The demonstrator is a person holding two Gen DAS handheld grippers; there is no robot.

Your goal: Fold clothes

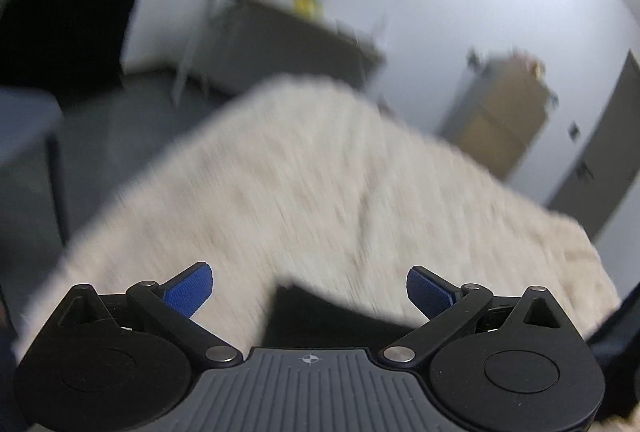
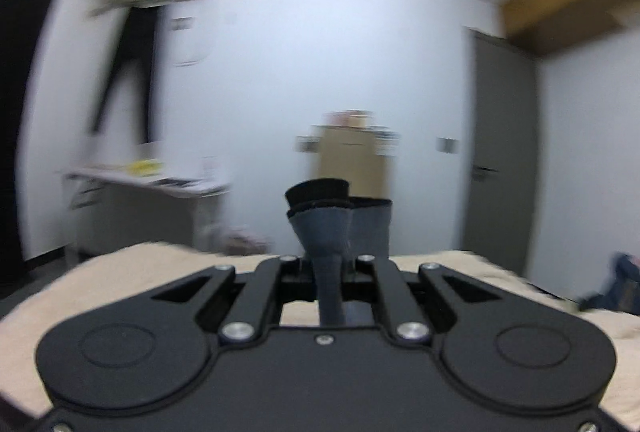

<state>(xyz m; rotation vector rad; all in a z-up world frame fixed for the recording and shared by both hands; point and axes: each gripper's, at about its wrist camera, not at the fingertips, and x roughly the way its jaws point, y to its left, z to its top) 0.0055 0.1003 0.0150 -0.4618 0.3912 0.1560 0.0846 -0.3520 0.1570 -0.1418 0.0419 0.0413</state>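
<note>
Judging from how little cloth sat in the grip, the biggest risk was the dark garment (image 2: 340, 216) sliding out: the right tongs (image 2: 330, 274) were pressed together on just a narrow bunched strip of it, with the rest flaring up in front of the camera, so any quick swing could've yanked it free. Both views were smeared with motion blur, which made me think things were moving fast, not great for a thin pinch. Second worry was the left tongs (image 1: 309, 286), which were spread wide and holding nothing, hovering over the cream blanket (image 1: 320, 168) with a dark patch, maybe more of the garment, just under them; a sloppy grab there could've snagged the blanket too. Right tongs were held raised and pointed level across the room toward the door (image 2: 502, 152), left ones tilted down at the blanket.
</note>
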